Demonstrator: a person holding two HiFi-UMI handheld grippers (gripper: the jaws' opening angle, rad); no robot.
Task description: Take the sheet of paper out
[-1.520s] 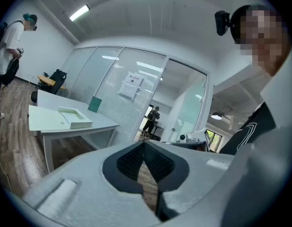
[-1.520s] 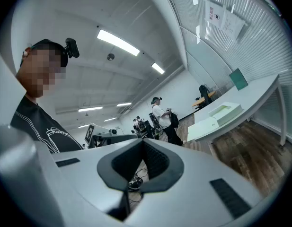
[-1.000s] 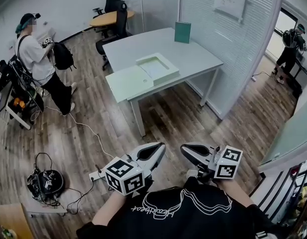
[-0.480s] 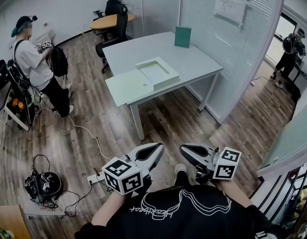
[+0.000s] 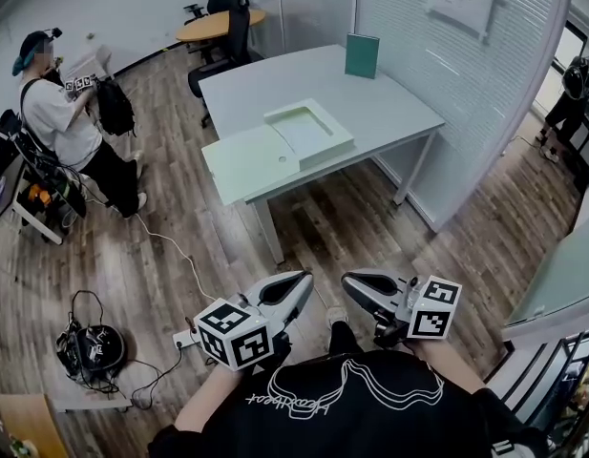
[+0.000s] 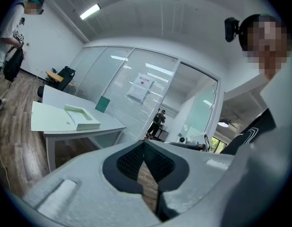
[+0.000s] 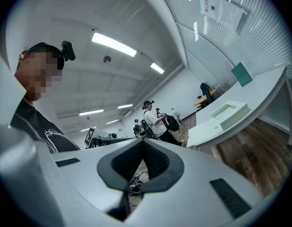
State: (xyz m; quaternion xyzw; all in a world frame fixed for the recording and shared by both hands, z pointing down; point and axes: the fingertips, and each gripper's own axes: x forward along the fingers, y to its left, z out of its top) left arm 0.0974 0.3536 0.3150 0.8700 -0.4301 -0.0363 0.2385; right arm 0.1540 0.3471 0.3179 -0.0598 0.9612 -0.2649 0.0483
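A pale green shallow box (image 5: 309, 130) lies open on the white table (image 5: 380, 103), its flat lid (image 5: 248, 160) spread out toward the near corner. I cannot make out a sheet of paper in it from here. My left gripper (image 5: 301, 279) and right gripper (image 5: 350, 280) are held side by side close to my body, over the wooden floor and well short of the table. Both are shut with nothing between the pads. The box also shows small in the left gripper view (image 6: 82, 117) and in the right gripper view (image 7: 229, 111).
A green book (image 5: 362, 55) stands at the table's far edge. A person with a backpack (image 5: 63, 117) stands at the left. A power strip (image 5: 187, 337) with cables and a black device (image 5: 89, 348) lie on the floor. A blinded glass partition (image 5: 475, 84) runs behind the table.
I have stepped a little closer to the table, which now sits lower and larger in the head view. Both grippers stayed shut and side by side.
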